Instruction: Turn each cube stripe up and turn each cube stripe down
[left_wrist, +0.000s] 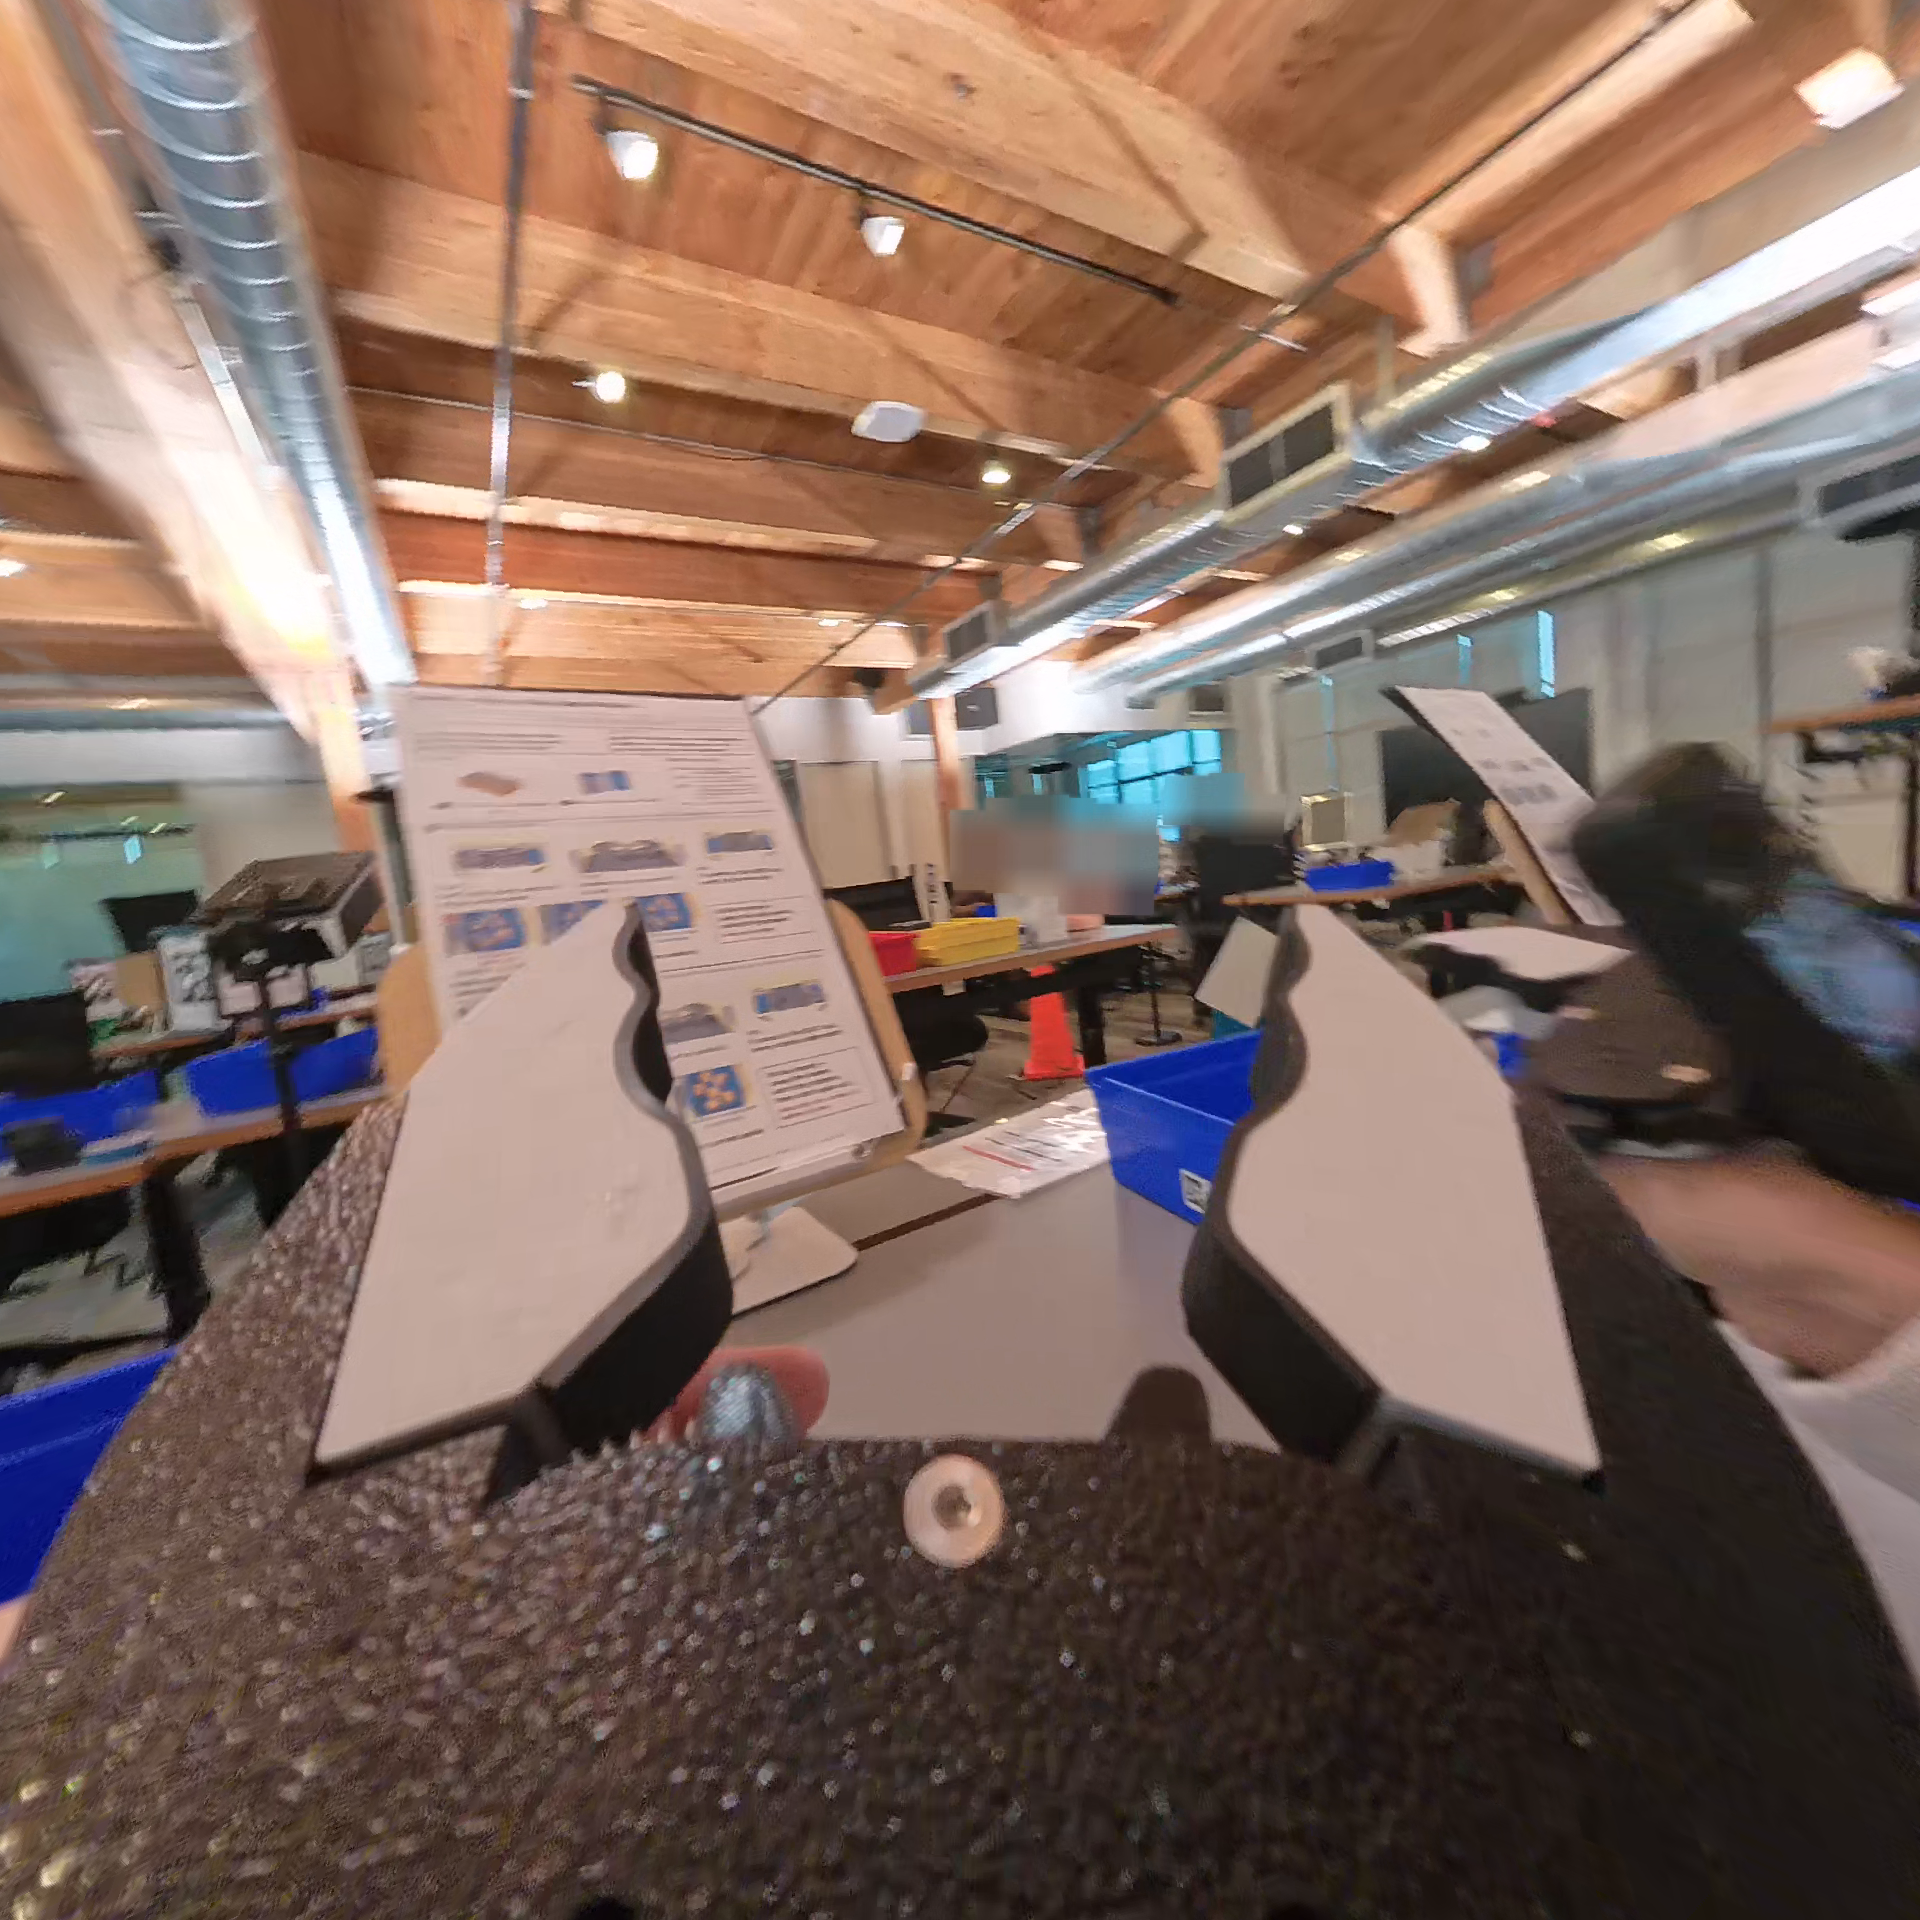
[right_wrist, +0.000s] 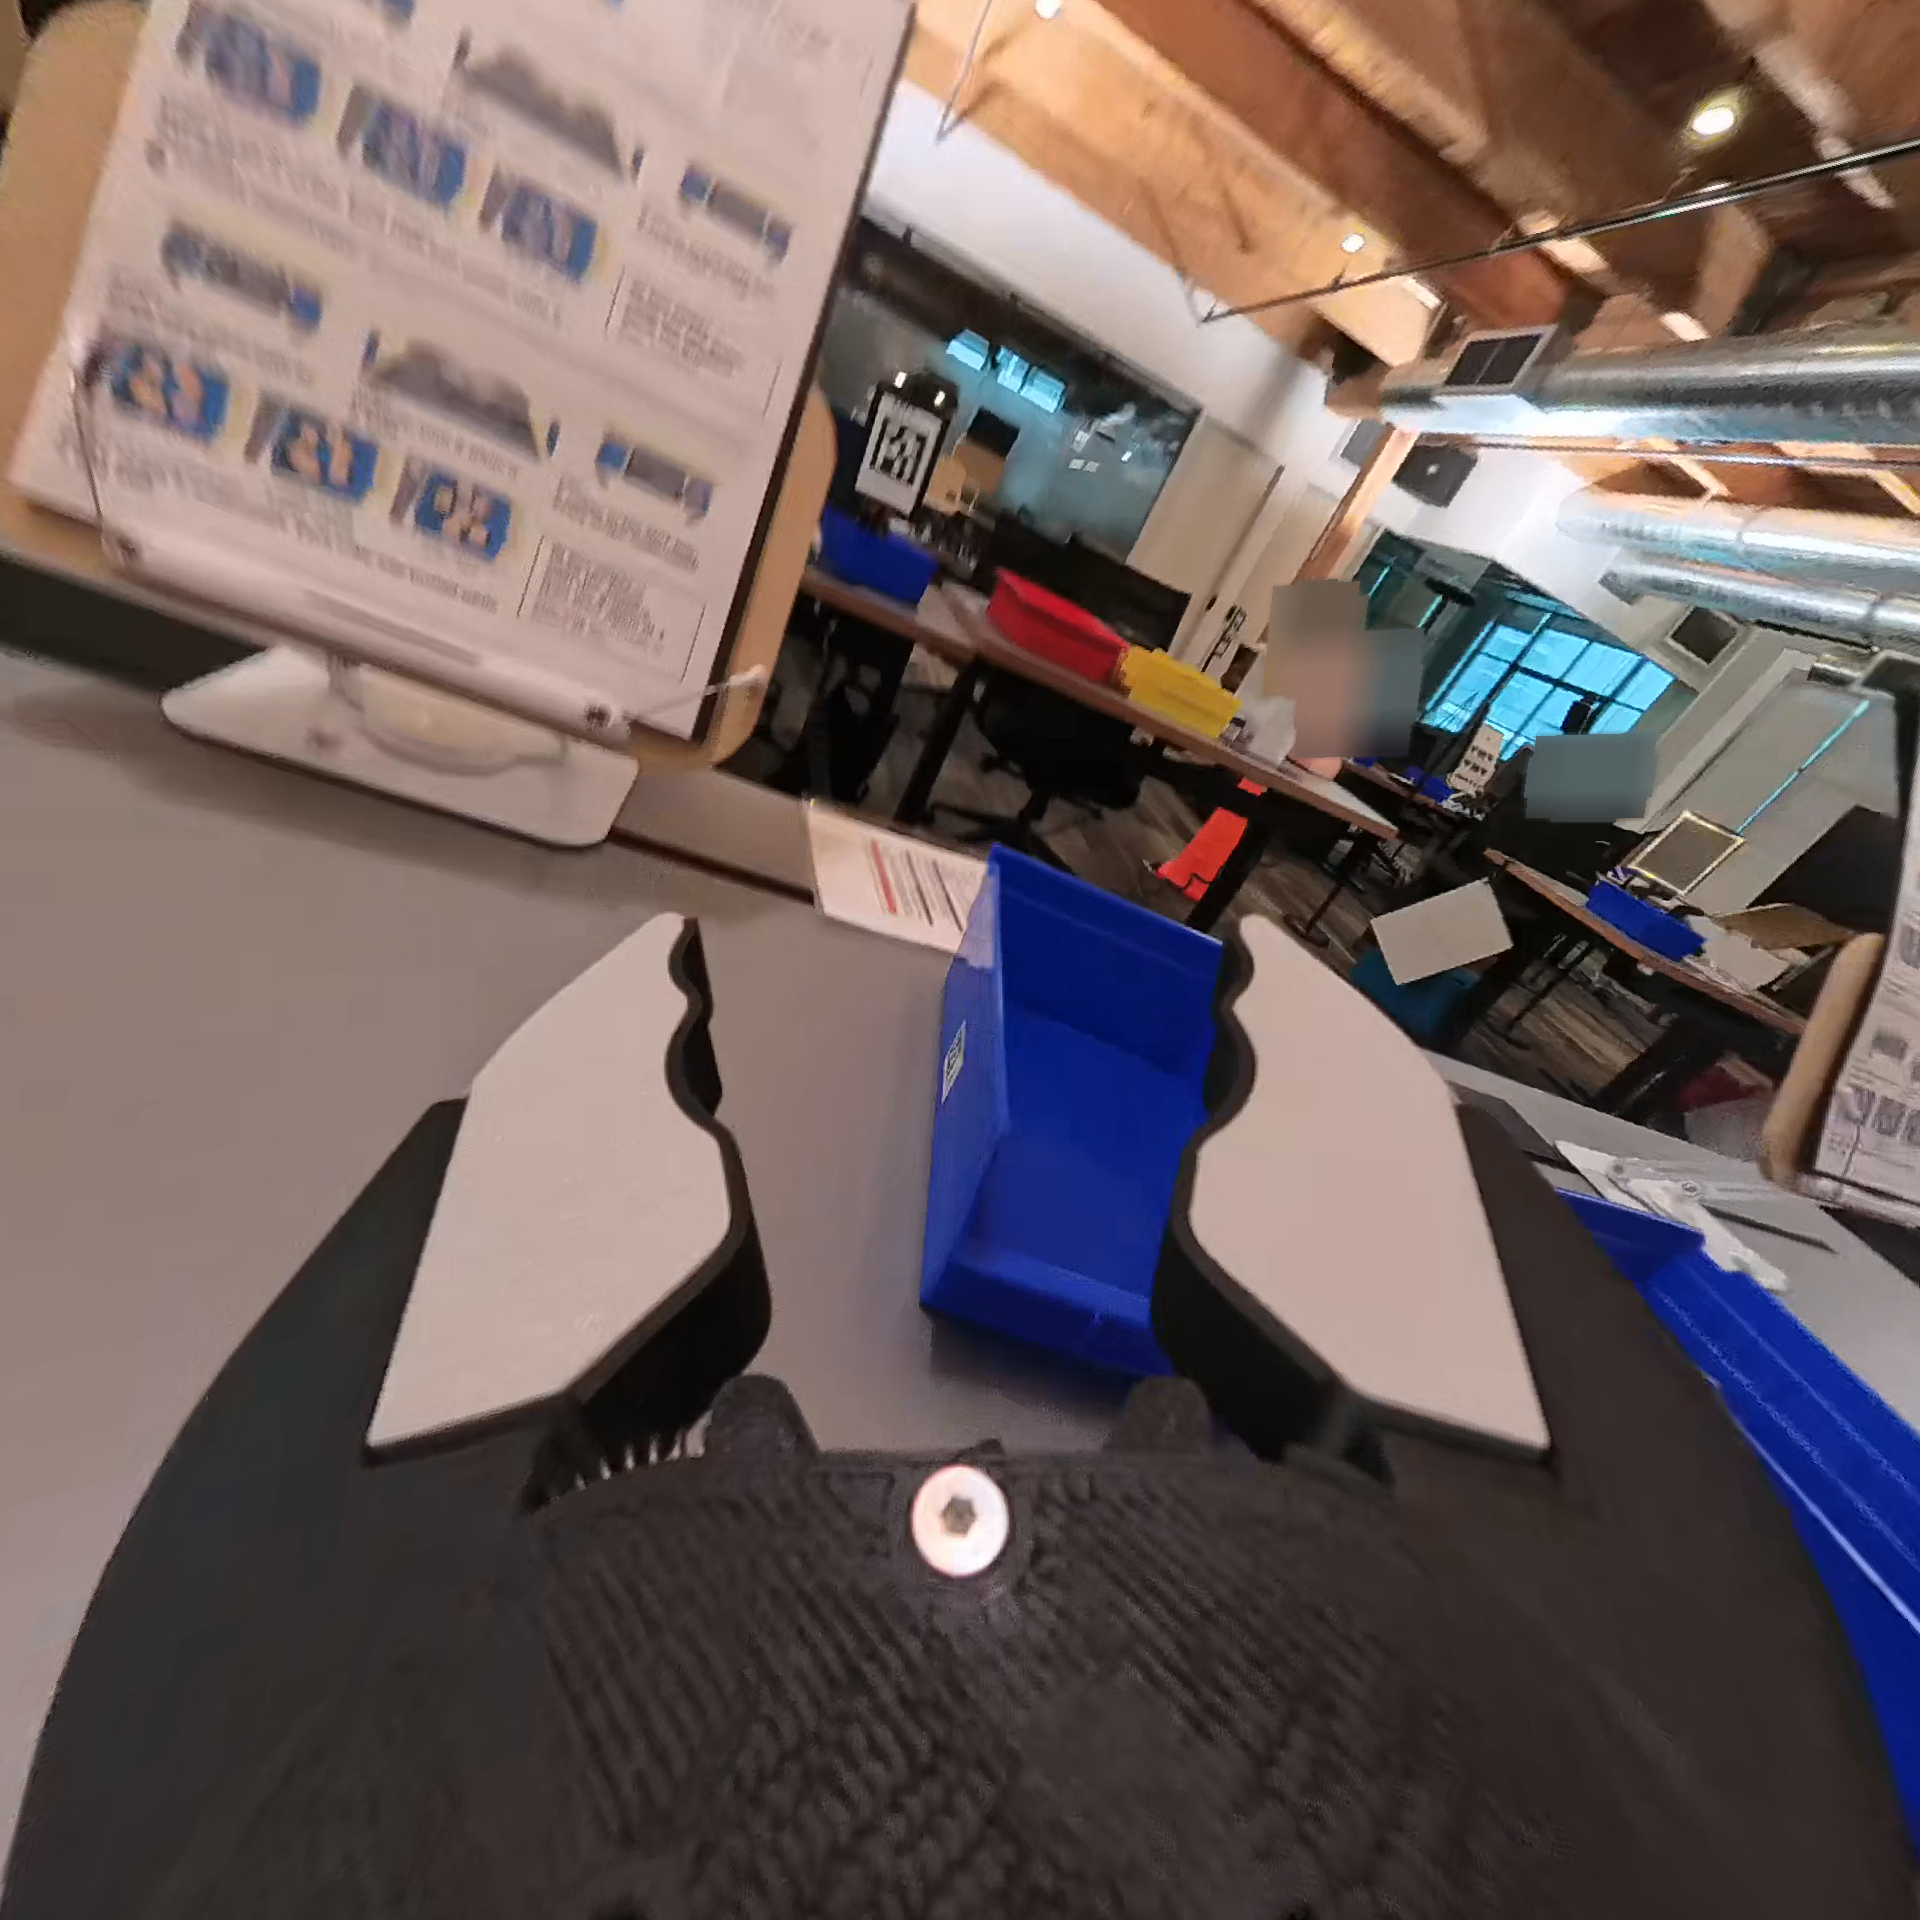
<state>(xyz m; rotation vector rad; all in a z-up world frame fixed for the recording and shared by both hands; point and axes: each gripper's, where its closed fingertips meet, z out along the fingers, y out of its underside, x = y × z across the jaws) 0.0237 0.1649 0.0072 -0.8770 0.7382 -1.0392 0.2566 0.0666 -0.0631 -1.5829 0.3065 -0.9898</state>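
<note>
No cube shows in either view, so where the cubes lie cannot be told; the left gripper (left_wrist: 961, 925) is tilted upward toward the wooden ceiling (left_wrist: 831, 343), its jaws spread wide with nothing between them, only grey table (left_wrist: 977, 1309) and room visible through the gap; the right gripper (right_wrist: 966, 935) sits lower, close over the grey table (right_wrist: 260, 1039), its jaws likewise wide apart and holding nothing; between its fingers, further along the table, stands a small blue bin (right_wrist: 1060, 1122), open-topped, with nothing visible inside and a sticker on its side wall; the same blue bin (left_wrist: 1174, 1132) appears in the left wrist view just past the right finger; a white printed sheet (right_wrist: 894, 883) lies flat on the table just behind the bin; further back on the left stands an instruction board (right_wrist: 447, 343) on a white stand, also seen in the left wrist view (left_wrist: 644, 914) behind the left finger; at the right edge of the left wrist view the right gripper (left_wrist: 1756, 997) is blurred, held in a person's hand (left_wrist: 1787, 1268); a larger blue bin (right_wrist: 1808, 1423) runs along the right edge of the right wrist view; beyond are desks with red and yellow trays (right_wrist: 1122, 644) and an orange cone (left_wrist: 1051, 1039).
</note>
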